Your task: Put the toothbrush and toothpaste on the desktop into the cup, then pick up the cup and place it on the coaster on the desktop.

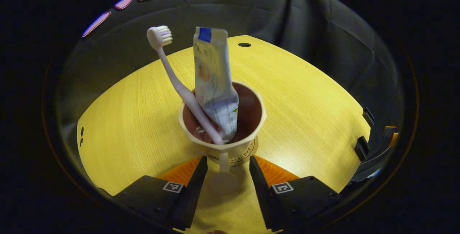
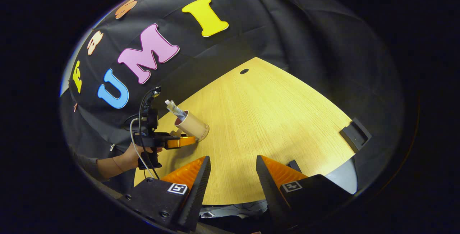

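We see the beige plastic cup (image 1: 222, 119) on a round coaster (image 1: 248, 153), pale pink toothbrush (image 1: 179, 86) and white toothpaste tube (image 1: 214, 79) inside, our left gripper (image 1: 228, 171) wide around its handle, right gripper (image 2: 233, 176) wide, empty over the yellow wooden worktop (image 2: 273, 119).

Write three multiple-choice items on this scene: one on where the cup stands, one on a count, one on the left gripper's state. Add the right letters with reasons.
1. Where does the cup stand?
A. On the coaster
B. On its side on bare desktop
C. On the floor

2. How many things stand inside the cup?
A. None
B. Two
C. Four

3. How is the left gripper set?
A. Clamped on the toothbrush
C. Clamped on the cup's rim
B. Open, its fingers on either side of the cup's handle

Key: 1 A, the round coaster's edge shows under the cup's base in the left gripper view. 2 B, the toothbrush and the toothpaste lean in it. 3 B, there are gaps between the fingers and the handle.
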`<state>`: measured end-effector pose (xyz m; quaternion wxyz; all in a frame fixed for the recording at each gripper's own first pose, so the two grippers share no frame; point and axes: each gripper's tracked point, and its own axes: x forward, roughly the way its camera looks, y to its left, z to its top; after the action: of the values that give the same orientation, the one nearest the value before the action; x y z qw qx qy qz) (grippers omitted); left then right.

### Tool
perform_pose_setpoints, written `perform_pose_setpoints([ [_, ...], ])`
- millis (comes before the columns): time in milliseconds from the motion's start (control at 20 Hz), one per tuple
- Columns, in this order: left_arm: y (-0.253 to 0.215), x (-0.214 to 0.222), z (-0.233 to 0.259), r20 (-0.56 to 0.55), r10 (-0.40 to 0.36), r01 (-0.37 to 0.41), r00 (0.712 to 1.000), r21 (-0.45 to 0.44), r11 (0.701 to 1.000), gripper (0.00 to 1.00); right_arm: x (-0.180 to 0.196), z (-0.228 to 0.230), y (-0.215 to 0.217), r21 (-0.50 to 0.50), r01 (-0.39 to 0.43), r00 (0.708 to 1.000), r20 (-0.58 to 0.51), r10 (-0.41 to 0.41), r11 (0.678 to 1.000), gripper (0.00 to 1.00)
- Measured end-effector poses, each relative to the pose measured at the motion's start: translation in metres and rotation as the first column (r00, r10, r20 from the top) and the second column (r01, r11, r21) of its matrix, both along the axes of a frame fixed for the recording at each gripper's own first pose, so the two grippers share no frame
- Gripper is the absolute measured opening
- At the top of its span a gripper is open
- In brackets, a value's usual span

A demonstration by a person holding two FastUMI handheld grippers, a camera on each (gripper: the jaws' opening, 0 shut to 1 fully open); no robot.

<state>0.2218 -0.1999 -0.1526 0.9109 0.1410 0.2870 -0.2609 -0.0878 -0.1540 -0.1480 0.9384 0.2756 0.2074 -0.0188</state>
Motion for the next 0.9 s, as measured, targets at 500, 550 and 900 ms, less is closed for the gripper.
perform_pose_setpoints([
  [500,0.054,-0.046,0.032,0.05,0.05,-0.047,0.998,-0.056,0.997,0.96,0.018,0.019,0.047,-0.025,-0.102,0.995,0.013,0.102,0.994,0.79],
  [550,0.062,-0.053,0.037,0.063,0.062,-0.058,0.996,-0.06,0.997,0.96,0.021,0.022,0.054,-0.031,-0.119,0.993,0.014,0.12,0.992,0.79],
  [900,0.119,-0.106,0.079,0.157,0.164,-0.136,0.974,-0.174,0.975,0.96,0.043,0.048,0.103,-0.083,-0.238,0.969,0.04,0.242,0.968,0.79],
])
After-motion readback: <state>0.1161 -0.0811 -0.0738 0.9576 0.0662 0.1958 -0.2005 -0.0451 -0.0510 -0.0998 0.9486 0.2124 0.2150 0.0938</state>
